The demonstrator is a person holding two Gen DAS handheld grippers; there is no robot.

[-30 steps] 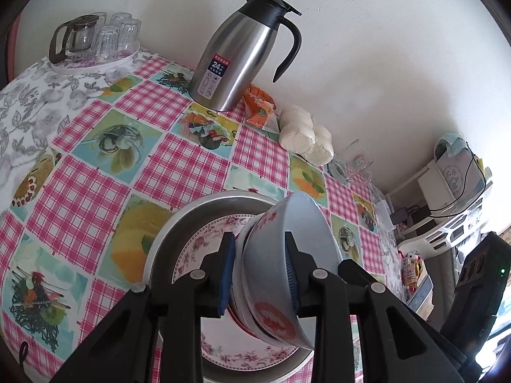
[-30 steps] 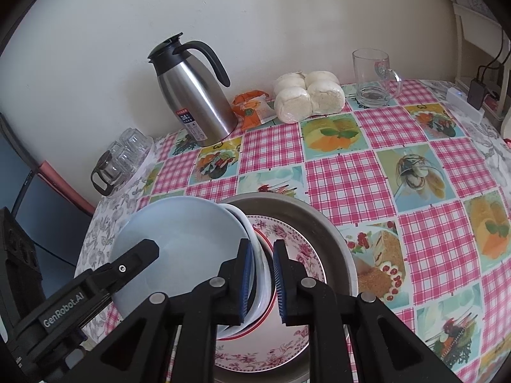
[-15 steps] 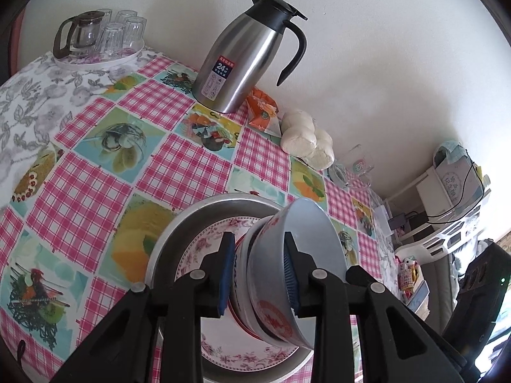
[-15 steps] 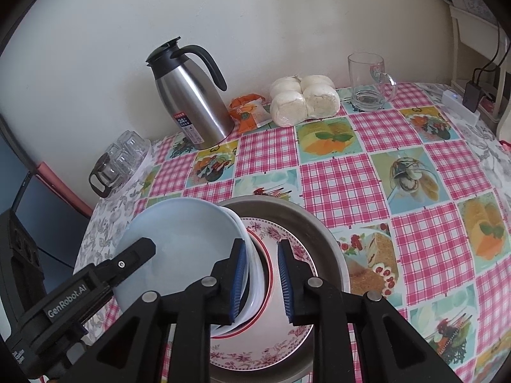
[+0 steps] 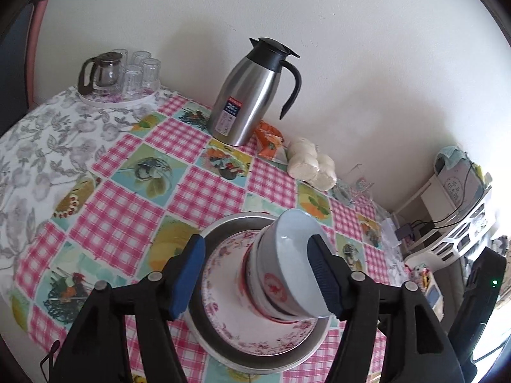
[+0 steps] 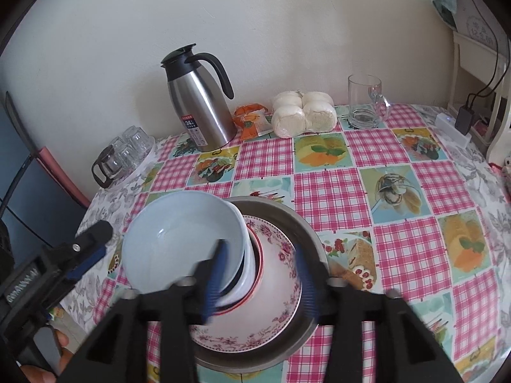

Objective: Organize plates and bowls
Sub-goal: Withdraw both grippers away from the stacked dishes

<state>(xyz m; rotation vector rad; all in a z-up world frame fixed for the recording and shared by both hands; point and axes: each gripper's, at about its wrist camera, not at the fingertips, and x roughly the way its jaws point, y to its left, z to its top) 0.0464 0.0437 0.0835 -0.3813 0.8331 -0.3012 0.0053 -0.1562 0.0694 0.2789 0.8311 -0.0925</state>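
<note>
Opening fingers (image 5: 188,279) around stacked bowls (image 5: 287,274)

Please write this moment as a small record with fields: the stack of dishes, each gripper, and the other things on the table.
stack: white bowls nested, on floral plate, inside metal basin
top bowl: pale inside, empty
left gripper: jaws opening, bowls between them, pads apart from the bowls
right gripper: jaws opening, blurred, beside the bowls' rim, holding nothing
at the wall: steel jug, orange packet, bagged buns, glass mug
far corner: tray of glasses
table cover: pink check cloth
</note>
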